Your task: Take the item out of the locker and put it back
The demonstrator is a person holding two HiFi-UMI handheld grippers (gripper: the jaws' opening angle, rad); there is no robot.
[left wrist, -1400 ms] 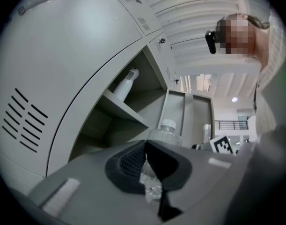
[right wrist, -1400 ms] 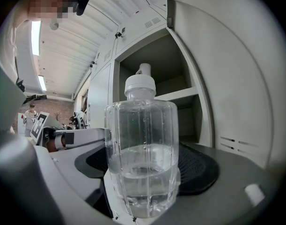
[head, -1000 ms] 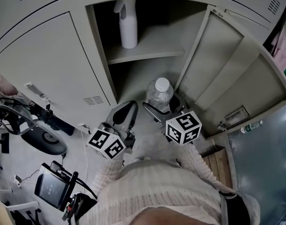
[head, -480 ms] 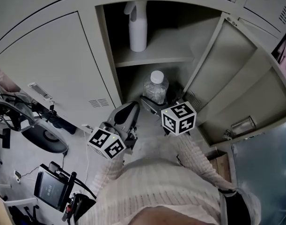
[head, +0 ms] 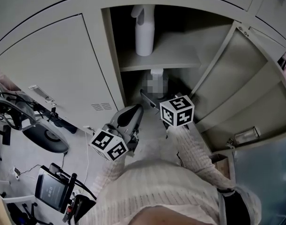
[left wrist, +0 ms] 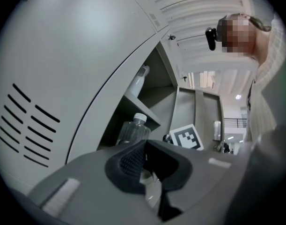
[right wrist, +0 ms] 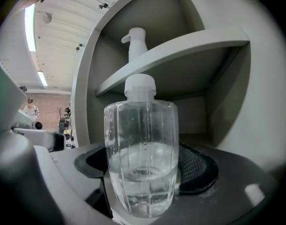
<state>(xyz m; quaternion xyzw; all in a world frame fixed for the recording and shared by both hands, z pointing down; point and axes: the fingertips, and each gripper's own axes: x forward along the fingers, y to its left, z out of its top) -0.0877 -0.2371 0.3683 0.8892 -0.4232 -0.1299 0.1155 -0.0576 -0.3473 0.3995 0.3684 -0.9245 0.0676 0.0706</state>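
Observation:
A clear plastic water bottle (right wrist: 142, 149) with a white cap, part full of water, stands upright between my right gripper's (right wrist: 143, 175) jaws, which are shut on it. In the head view the bottle (head: 157, 81) sits inside the open locker's lower compartment, just under the shelf (head: 164, 60), with my right gripper (head: 155, 97) behind it. My left gripper (head: 132, 110) hangs lower left of it, by the closed locker door (head: 54, 60). Its jaws (left wrist: 150, 172) are shut on nothing. From the left gripper view, the bottle (left wrist: 133, 130) shows past the jaws.
A white spray bottle (head: 144, 29) stands on the shelf above the compartment. The locker's open door (head: 227, 78) swings out to the right. At the left, on the floor, are a wheeled black base (head: 44, 139) and a screen device (head: 51, 186) with cables.
My right gripper has carried the bottle forward and up, from in front of the locker into the lower compartment under the shelf. The left gripper has barely moved.

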